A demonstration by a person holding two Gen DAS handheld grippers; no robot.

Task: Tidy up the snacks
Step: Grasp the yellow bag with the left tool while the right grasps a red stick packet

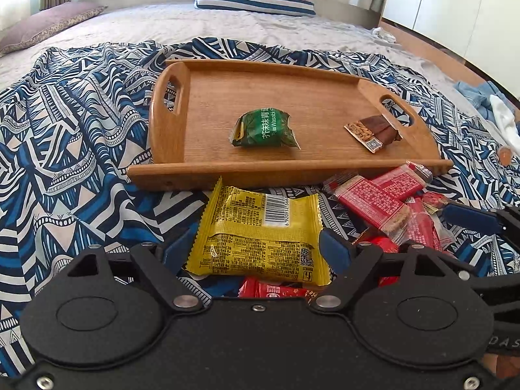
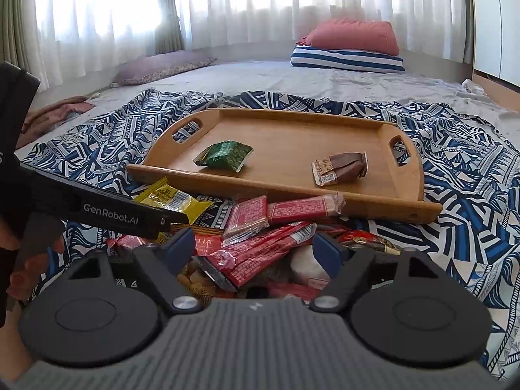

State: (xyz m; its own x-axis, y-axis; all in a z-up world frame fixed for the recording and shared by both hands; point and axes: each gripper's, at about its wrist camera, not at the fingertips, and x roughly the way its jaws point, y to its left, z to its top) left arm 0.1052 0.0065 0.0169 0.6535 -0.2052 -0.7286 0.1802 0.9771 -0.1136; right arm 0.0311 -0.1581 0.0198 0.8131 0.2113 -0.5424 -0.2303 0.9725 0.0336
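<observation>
A wooden tray (image 1: 260, 170) (image 2: 292, 195) lies on a blue patterned cloth, holding a green wasabi-pea packet (image 1: 263, 128) (image 2: 224, 156) and a brown bar (image 1: 373, 131) (image 2: 341, 167). In front of it is a pile of snacks. My left gripper (image 1: 256, 247) has its blue pads against both side edges of a yellow packet (image 1: 260, 227) (image 2: 169, 198). My right gripper (image 2: 255, 245) hangs over the red packets (image 2: 256, 256) (image 1: 373, 201). Its pads flank a long red one lying slantwise, with no clear press on it. One right fingertip (image 1: 471, 217) shows beside the pile.
The patterned cloth (image 1: 81, 130) covers a grey bed. A striped pillow (image 1: 256, 3) with a pink one on top sits at the far end, a purple cushion (image 2: 162, 65) to the left. A hand (image 2: 29, 269) holds the left gripper. Clothes (image 1: 494, 104) lie at the right edge.
</observation>
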